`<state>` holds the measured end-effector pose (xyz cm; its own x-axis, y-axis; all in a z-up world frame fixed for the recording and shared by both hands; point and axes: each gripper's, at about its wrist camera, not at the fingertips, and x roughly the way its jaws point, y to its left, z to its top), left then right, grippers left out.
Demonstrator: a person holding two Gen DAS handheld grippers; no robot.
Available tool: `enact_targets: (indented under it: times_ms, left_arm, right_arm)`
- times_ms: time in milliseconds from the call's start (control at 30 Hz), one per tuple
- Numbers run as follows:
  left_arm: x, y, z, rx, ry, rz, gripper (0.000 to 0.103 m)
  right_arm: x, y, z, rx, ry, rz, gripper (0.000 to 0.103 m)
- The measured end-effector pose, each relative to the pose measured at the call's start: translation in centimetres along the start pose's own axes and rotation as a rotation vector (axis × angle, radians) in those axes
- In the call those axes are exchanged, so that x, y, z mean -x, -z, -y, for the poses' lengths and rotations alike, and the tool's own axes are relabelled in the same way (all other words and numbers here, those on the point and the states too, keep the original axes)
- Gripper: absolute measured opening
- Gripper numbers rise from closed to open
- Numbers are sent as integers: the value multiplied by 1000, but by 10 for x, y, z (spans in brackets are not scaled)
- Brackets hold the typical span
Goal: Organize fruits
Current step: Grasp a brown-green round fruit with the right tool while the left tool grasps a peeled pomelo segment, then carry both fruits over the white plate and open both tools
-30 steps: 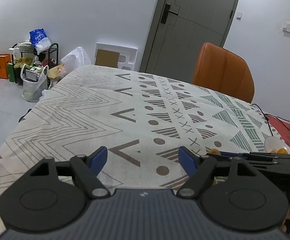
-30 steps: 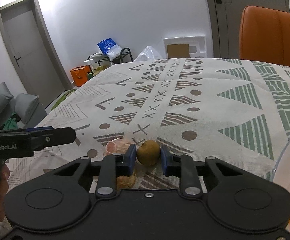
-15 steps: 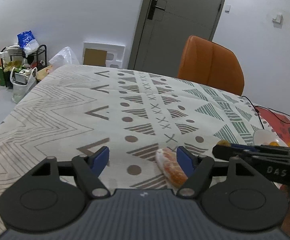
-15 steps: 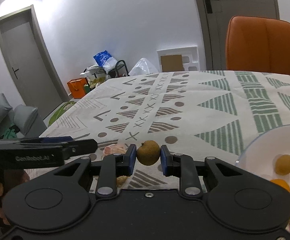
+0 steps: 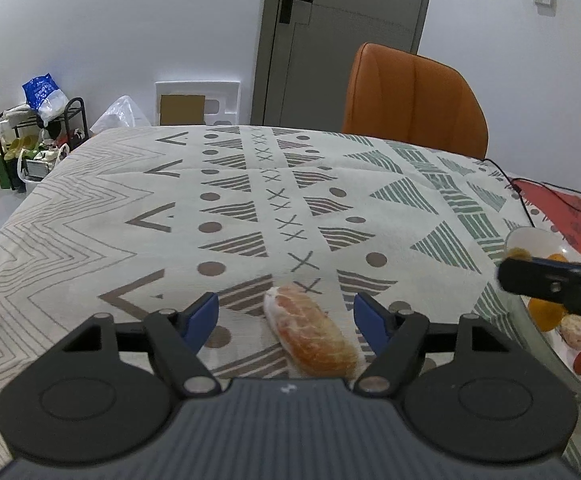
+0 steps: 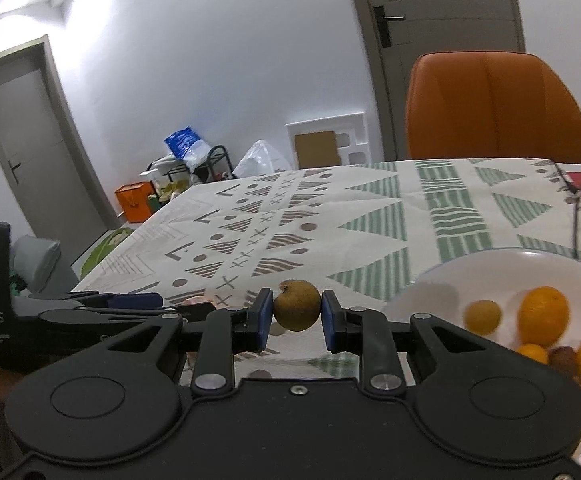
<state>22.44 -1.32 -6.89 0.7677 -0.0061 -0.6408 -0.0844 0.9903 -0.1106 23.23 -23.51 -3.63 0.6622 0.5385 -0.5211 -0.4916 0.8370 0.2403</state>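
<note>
My right gripper (image 6: 296, 314) is shut on a small brown round fruit (image 6: 296, 311) and holds it above the patterned tablecloth, just left of a white bowl (image 6: 490, 268). The bowl holds an orange (image 6: 544, 316) and several small yellow and brown fruits. My left gripper (image 5: 286, 314) is open, low over the cloth, with a peeled pinkish-orange citrus segment (image 5: 310, 330) lying between its fingers, not touched. In the left wrist view the right gripper (image 5: 550, 282) crosses in front of the bowl (image 5: 528, 236).
The table is covered by a cloth with grey and green patterns (image 5: 250, 208). An orange chair (image 5: 414, 96) stands at the far edge. A black cable (image 5: 550, 188) and a red sheet (image 5: 558, 212) lie at the far right, near the bowl.
My right gripper has carried the brown fruit rightward, bringing the bowl into view. My left gripper has turned right and moved in around the citrus segment.
</note>
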Motion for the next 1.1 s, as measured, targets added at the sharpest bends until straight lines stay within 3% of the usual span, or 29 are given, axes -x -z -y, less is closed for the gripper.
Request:
enact_targets:
  times_ms: [333,400,467,667,1100]
  left_arm:
    - [-13,8,16,-62,-84,-32,68]
    - [-11,8,14,-59,-91,-34,63]
    - [-9,8,12,-50,-100,-30,47]
    - [1,11,6,-30,-84,-29,32]
    - [33,7,24,-46,-13,47,29]
  right_arm:
    - [21,10,20,-47,35,24,24]
    - [24,12,22,-51,34,27,24]
    - [26,14,22,-55,32,30,24]
    - [33,21,23,-70,32,34,24]
    - [57,36,35,-98,61,52,24]
